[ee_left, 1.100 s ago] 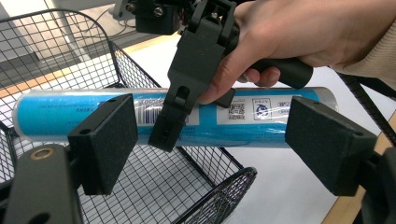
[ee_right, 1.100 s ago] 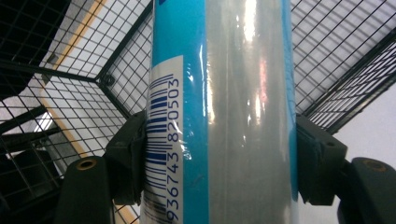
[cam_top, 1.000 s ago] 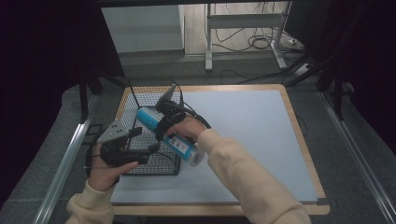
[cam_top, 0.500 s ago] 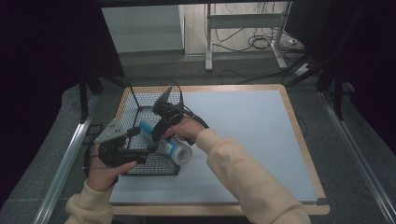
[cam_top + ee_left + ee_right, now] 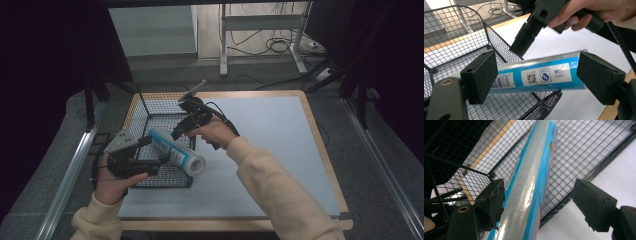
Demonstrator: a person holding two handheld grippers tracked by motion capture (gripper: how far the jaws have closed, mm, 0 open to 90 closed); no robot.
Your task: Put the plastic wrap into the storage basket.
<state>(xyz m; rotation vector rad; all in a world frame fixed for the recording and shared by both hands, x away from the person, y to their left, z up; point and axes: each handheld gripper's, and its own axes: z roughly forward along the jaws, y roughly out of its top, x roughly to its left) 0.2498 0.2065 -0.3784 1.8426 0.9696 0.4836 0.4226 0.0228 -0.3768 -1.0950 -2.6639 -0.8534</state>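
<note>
The left gripper [image 5: 150, 152] is sitting at the near left corner of the wire basket [image 5: 150, 107], its 2 jaws standing wide apart. In the left gripper view the blue and silver tube [image 5: 536, 76] is running crosswise beyond both pads, and neither pad is touching it, so this gripper is holding nothing.

Just right of it, the tube [image 5: 176, 152] is lying tilted across the basket's near right rim, 1 end down inside the mesh and the capped end poking out over the table [image 5: 280, 150]. It appears to be resting on the rim alone.

Further right, the right gripper [image 5: 186, 126] is hovering above the tube with its jaws also spread wide. In the right gripper view the tube [image 5: 529, 182] is running up between the 2 pads, close against the left pad and well clear of the right one. This gripper is not clamping anything either.

Risks, as judged:
- With neither gripper gripping, the tube is liable to roll or slide off the rim onto the table.
- The foil surface looks slick; a light or off-centre squeeze may let it slip.
- The basket walls are crowding both grippers, and a jaw may catch in the mesh and drag the basket.
- The 2 grippers are working close together and may collide.

Beyond the table, cables [image 5: 272, 45] and a metal frame leg [image 5: 223, 40] are lying well clear of the work.
</note>
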